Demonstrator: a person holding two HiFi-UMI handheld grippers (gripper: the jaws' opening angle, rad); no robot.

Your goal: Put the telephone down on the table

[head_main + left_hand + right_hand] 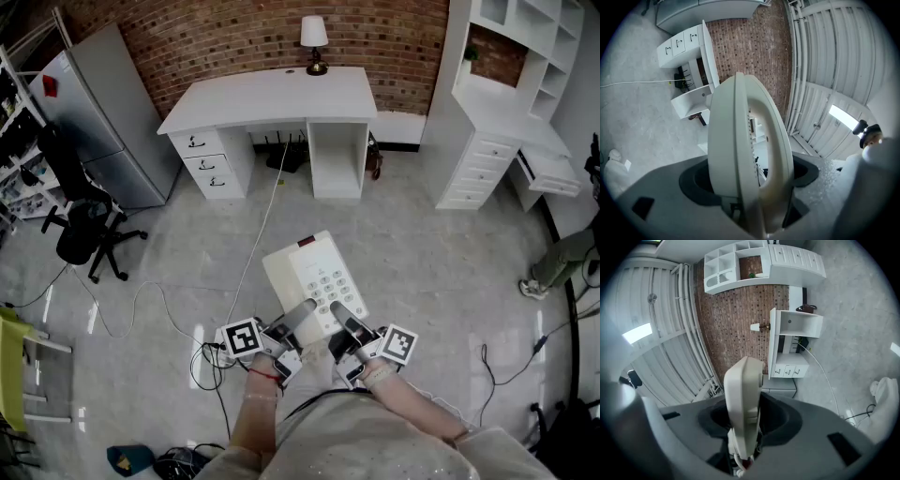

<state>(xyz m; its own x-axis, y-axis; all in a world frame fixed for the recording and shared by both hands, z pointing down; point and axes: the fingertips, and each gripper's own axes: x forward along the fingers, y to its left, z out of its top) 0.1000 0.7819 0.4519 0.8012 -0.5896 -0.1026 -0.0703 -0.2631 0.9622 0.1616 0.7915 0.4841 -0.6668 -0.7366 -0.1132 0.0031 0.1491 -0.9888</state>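
I have left claw [302,317] and right claw [343,321] clenched on the telephone [314,277], near edge. Judged light, stiff, slick plastic; loose handset [777,154] could slide. The desk [272,94] is far off.

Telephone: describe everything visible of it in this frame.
The telephone is a cream plastic desk set. Its handset is seated along one side beside a keypad, and there is a dark strip at the far end. It is held roughly face-up in the air over the grey floor, with its near edge clamped by the left claw and right claw. Nothing else touches it.
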